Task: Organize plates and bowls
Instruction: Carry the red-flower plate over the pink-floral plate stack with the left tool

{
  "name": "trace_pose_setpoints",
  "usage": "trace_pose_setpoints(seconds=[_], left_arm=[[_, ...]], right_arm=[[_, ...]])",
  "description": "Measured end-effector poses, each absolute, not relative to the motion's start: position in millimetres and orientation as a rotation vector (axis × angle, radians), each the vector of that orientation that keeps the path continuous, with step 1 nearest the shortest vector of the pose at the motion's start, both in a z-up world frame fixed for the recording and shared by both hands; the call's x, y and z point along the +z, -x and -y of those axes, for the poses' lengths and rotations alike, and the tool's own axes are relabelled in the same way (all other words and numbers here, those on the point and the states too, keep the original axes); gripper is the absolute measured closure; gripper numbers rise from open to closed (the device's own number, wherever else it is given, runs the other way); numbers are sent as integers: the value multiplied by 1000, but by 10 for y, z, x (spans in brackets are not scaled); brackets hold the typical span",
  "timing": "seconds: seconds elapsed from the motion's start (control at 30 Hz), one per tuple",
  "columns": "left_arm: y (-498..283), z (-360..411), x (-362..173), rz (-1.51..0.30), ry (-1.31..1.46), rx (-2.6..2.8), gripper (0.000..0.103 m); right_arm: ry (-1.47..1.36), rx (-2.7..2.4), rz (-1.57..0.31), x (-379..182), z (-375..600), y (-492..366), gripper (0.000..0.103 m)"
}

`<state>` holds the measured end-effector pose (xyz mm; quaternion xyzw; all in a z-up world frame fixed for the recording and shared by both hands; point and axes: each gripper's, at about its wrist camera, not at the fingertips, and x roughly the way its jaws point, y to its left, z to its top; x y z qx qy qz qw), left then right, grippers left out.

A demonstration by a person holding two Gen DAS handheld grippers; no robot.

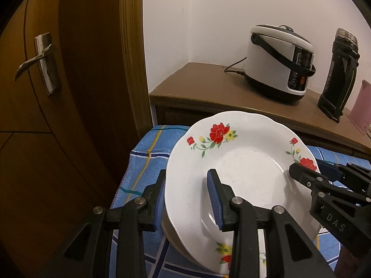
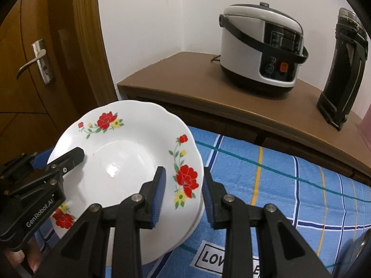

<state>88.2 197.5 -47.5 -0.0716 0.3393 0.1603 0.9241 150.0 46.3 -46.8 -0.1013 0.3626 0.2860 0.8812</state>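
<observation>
We are holding the left hand-held gripper spread wide astride the left rim of the floral plate: one blue pad is sitting outside the rim, the other is lying over the plate's inner slope, and neither is visibly pinching, so we are logging this gripper as released. In the right wrist view the right hand-held gripper is straddling the opposite rim of the same plate, one pad over the white face beside the red flower, one pad outside the edge, with gaps on both sides, so it too is released.

The plate is lying between the two grippers, its face tilted slightly, on top of a stack whose lower rims are showing beneath it; we cannot tell whether it is lifted clear of them. The stack is resting on a blue checked cloth that is spreading out to the right of the right gripper.

Ahead of both grippers, a brown tabletop is carrying a white rice cooker and, to its right, a dark flask. Far left of the left gripper, a wooden door with a metal handle is standing
</observation>
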Motion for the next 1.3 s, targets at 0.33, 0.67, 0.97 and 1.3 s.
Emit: trace_pose_setpoints(seconds=[0.33,0.67,0.97,1.3], left_arm=[[-914,-1992,-505,-697,148,329,66],[-940,-2009,-518,-702,153,326,66],[-972,-2017,-569,-711,157,330,66],[-1003,-2038,-621,-725,162,330,66]], right_arm=[[214,593,-761,-501,-495,-1539,72],[221,593,-762,-505,-510,-1524,72],[218,597,-767,-535,-519,-1530,72],[220,594,-768,-540,-529,-1539,72]])
